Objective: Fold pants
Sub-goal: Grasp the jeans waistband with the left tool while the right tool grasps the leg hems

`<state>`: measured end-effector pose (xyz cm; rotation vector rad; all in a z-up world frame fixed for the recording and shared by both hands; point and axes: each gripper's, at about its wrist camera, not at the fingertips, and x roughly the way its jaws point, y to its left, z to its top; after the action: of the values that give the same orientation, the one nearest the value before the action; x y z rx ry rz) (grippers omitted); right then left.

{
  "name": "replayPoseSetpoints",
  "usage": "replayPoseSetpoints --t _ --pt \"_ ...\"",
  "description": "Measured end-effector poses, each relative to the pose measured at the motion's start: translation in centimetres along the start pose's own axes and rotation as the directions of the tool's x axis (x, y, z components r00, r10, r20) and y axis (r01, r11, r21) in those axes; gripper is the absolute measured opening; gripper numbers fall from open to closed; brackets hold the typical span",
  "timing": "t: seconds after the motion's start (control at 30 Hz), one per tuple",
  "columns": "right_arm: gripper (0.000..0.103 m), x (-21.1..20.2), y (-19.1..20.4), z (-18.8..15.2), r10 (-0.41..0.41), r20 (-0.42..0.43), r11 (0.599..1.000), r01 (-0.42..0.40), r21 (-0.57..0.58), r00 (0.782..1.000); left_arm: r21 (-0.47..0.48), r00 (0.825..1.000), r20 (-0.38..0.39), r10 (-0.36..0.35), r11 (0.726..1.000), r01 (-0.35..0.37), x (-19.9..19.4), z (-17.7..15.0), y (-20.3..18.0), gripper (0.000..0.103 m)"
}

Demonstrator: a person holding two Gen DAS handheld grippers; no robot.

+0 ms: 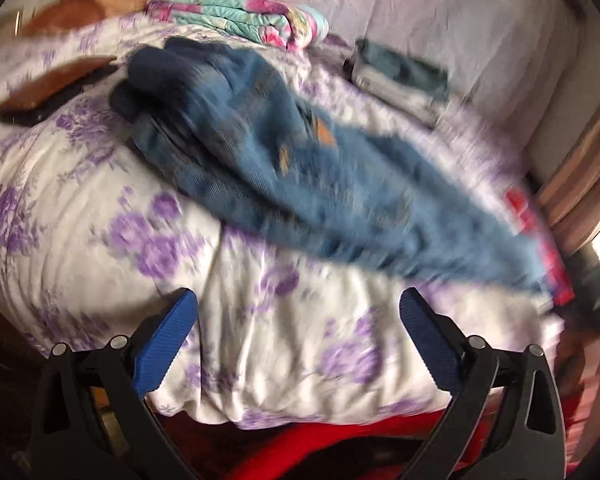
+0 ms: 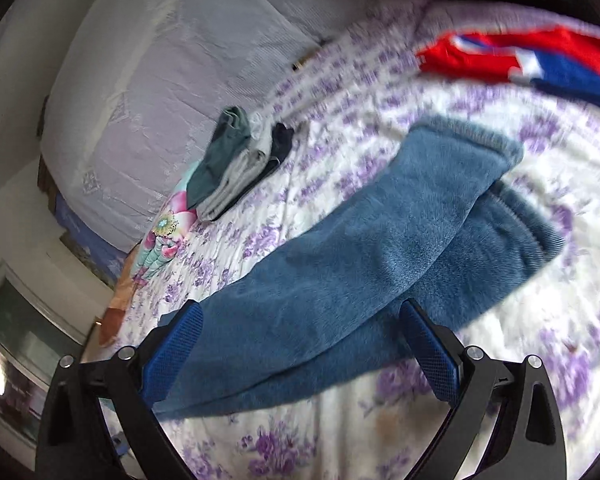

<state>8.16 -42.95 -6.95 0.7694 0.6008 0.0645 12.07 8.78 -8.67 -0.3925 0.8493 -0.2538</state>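
Lying crumpled on the bed, the jeans sit unheld; left tool and right tool both gape empty. Risk: grabbing one layer only, dragging legs askew.

Left hand-held gripper and right hand-held gripper both seem spread wide, holding nothing.

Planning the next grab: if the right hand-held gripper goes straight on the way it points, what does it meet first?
Most likely the jeans: the open right hand-held gripper frames their legs, though depth is unclear.
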Motion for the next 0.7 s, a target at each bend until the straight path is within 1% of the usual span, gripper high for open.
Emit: replayPoseSetpoints --t 0.03,0.07,0.1,0.13,0.17,0.2,0.27,0.3,0.33,0.37,0.4,0.5,0.57,0.6,0.63,0.67,0.7 --pt "0.092 0.4 -0.1 0.1 0.004 -0.013 1.000 -0.004 0.007 1.000 -0.013 1.000 0.007 -0.004 1.000 0.004 -0.5 0.7 0.3 0.098" --pt "0.087 0.8 -0.3 0.1 0.006 -0.025 1.000 -0.006 0.006 1.000 -0.013 0.999 0.030 0.020 1.000 -0.020 -1.2 1.7 0.6 0.098" --pt "0.085 1.3 -0.4 0.3 0.009 -0.036 1.000 -0.009 -0.005 0.999 -0.010 0.998 0.050 0.041 0.999 -0.040 -1.6 2.2 0.6 0.098" --pt "0.077 1.6 -0.4 0.4 0.010 -0.040 1.000 -0.010 -0.010 0.999 -0.005 0.996 0.072 0.061 0.998 -0.060 -2.1 3.1 0.7 0.098" --pt "0.065 2.1 -0.4 0.5 0.008 -0.045 1.000 -0.009 -0.019 0.999 0.000 0.995 0.079 0.066 0.998 -0.066 -2.3 3.8 0.6 0.098" --pt "0.059 2.2 -0.4 0.5 0.010 -0.049 1.000 -0.011 -0.024 0.999 0.003 0.995 0.081 0.066 0.998 -0.066 -2.4 4.5 0.5 0.098" --pt "0.043 2.5 -0.6 0.5 0.028 -0.056 0.999 -0.029 -0.024 0.998 -0.003 0.993 0.090 0.079 0.997 -0.079 -2.2 6.3 0.5 0.098" --pt "0.040 2.6 -0.8 0.6 0.037 -0.054 0.999 -0.038 -0.022 0.998 -0.011 0.992 0.093 0.087 0.996 -0.086 -2.0 6.9 0.6 0.093" --pt "0.034 2.7 -1.0 0.6 0.039 -0.047 0.999 -0.040 -0.024 0.998 -0.022 0.992 0.091 0.088 0.996 -0.087 -1.7 7.4 0.6 0.088" --pt "0.030 2.9 -1.3 0.5 0.036 -0.042 0.999 -0.037 -0.027 0.998 -0.037 0.993 0.077 0.086 0.996 -0.083 -1.2 7.8 0.9 0.074" --pt "0.030 2.9 -1.5 0.5 0.036 -0.043 0.999 -0.037 -0.023 0.998 -0.054 0.995 0.061 0.078 0.996 -0.075 -1.1 7.9 1.4 0.068" --pt "0.029 2.8 -1.6 0.4 0.048 -0.040 0.999 -0.049 -0.021 0.998 -0.099 0.997 0.036 0.071 0.993 -0.067 -0.3 8.2 2.3 0.063" --pt "0.029 2.7 -1.5 0.4 0.044 -0.041 0.998 -0.046 -0.031 0.998 -0.109 0.997 0.043 0.063 0.992 -0.058 -0.2 8.2 2.5 0.061" --pt "0.027 2.8 -1.4 0.4 0.047 -0.043 0.998 -0.049 -0.037 0.998 -0.110 0.997 0.047 0.062 0.992 -0.057 -0.2 8.2 2.5 0.057" --pt "0.022 2.8 -1.4 0.4 0.049 -0.044 0.998 -0.051 -0.037 0.998 -0.112 0.996 0.050 0.067 0.992 -0.061 -0.2 8.3 2.7 0.053" --pt "0.014 2.8 -1.4 0.4 0.055 -0.047 0.998 -0.056 -0.035 0.997 -0.122 0.996 0.054 0.076 0.990 -0.069 -0.2 8.3 3.0 0.042" --pt "0.012 2.9 -1.4 0.4 0.061 -0.047 0.997 -0.063 -0.035 0.997 -0.132 0.994 0.057 0.088 0.988 -0.080 -0.3 8.4 3.2 0.033"
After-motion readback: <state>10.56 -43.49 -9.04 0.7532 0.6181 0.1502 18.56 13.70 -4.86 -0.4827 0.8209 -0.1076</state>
